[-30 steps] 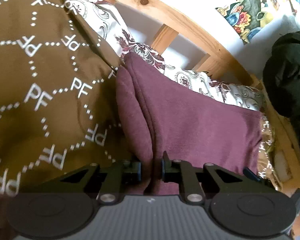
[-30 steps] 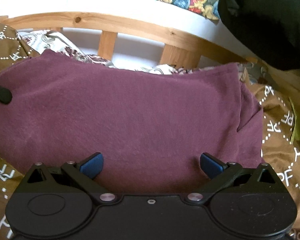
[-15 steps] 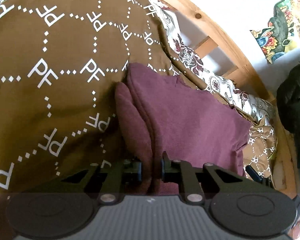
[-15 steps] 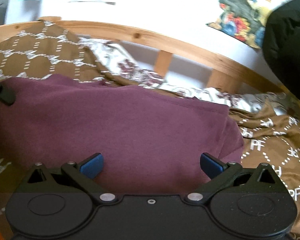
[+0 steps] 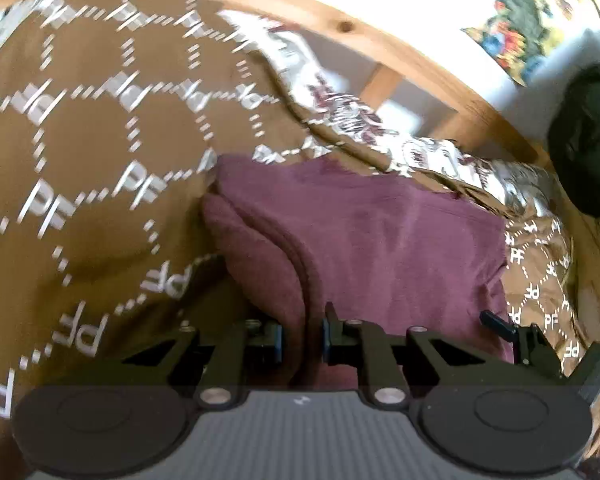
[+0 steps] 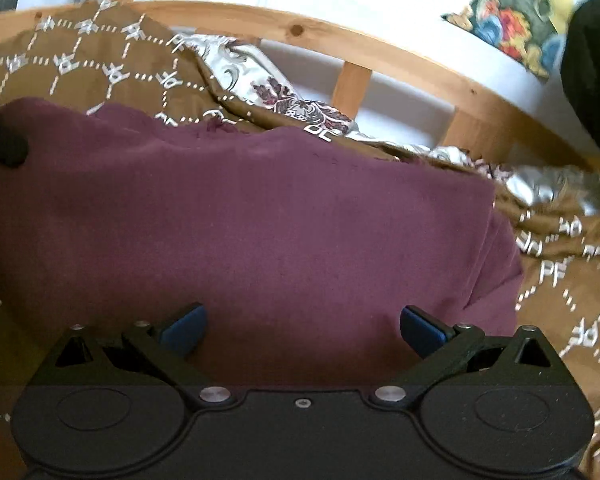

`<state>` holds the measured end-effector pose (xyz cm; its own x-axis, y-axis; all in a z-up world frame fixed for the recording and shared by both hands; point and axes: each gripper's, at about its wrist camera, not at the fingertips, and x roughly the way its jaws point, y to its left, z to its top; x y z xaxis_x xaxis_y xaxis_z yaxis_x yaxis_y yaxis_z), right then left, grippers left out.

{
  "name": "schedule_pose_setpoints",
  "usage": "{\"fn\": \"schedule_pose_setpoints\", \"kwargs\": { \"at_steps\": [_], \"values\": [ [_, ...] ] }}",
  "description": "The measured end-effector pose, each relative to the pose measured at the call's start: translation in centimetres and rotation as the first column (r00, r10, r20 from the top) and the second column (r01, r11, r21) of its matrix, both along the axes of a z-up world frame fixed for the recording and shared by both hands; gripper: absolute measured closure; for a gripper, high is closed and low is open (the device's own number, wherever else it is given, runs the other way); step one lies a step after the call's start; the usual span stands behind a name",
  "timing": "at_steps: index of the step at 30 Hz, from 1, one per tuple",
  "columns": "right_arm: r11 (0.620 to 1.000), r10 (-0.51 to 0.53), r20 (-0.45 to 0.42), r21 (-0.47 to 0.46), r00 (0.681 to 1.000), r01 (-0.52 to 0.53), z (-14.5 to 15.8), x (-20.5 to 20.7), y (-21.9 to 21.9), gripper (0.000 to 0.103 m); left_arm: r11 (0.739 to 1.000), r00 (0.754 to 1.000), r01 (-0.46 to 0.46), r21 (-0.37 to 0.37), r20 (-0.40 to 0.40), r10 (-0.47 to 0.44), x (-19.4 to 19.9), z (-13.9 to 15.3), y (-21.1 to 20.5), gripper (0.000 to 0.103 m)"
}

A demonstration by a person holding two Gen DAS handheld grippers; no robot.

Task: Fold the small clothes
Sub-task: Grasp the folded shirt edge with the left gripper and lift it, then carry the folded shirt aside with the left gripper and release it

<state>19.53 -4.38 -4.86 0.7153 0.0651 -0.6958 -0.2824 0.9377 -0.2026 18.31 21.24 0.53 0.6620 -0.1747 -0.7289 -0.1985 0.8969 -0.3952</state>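
A maroon garment (image 5: 380, 240) lies folded on a brown blanket with white PF print (image 5: 80, 160). My left gripper (image 5: 302, 338) is shut on the garment's thick folded left edge. The same garment fills the right wrist view (image 6: 280, 232). My right gripper (image 6: 302, 326) is open, its blue-padded fingers (image 6: 420, 330) spread wide over the near edge of the garment, holding nothing. Its tip shows in the left wrist view (image 5: 500, 322) at the garment's right side. The left gripper's tip shows at the left edge of the right wrist view (image 6: 2, 148).
A curved wooden bed rail (image 6: 380, 52) with slats runs behind the blanket. A floral white and maroon sheet (image 5: 380, 136) peeks out along the rail. A dark garment (image 5: 588, 132) hangs at the far right. A colourful picture (image 6: 512, 12) is on the white wall.
Both grippers have pulled back toward me and lower with the garment; more blanket and rail show behind it. The left stays shut on the fold, the right stays open.
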Motion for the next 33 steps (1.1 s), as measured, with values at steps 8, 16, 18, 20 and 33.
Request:
{"fn": "schedule_pose_setpoints", "kwargs": {
  "at_steps": [8, 16, 18, 20, 33],
  "values": [
    [1.000, -0.006, 0.073, -0.008, 0.997, 0.007, 1.9, -0.9, -4.6, 0.001, 0.968, 0.982, 0.178, 0.179, 0.031, -0.186, 3.8, 6.3, -7.4, 0.085],
    [0.993, -0.114, 0.131, -0.026, 0.985, 0.118, 3.1, -4.0, -12.3, 0.001, 0.888, 0.907, 0.385, 0.251, 0.075, -0.414, 7.7, 7.2, -20.2, 0.085],
    [0.989, -0.138, 0.124, -0.038, 0.983, 0.144, 2.8, -5.0, -13.9, 0.001, 0.869, 0.889, 0.425, 0.252, 0.062, -0.453, 8.5, 6.1, -22.9, 0.085],
    [0.985, -0.156, 0.113, -0.053, 0.981, 0.162, 2.5, -6.0, -15.3, 0.001, 0.853, 0.880, 0.450, 0.266, 0.029, -0.474, 9.2, 4.6, -25.3, 0.085],
    [0.970, -0.227, 0.065, -0.075, 0.972, 0.231, 0.0, -8.5, -19.4, 0.001, 0.845, 0.856, 0.512, 0.155, -0.009, -0.517, 9.4, 0.7, -27.4, 0.049]
  ]
}}
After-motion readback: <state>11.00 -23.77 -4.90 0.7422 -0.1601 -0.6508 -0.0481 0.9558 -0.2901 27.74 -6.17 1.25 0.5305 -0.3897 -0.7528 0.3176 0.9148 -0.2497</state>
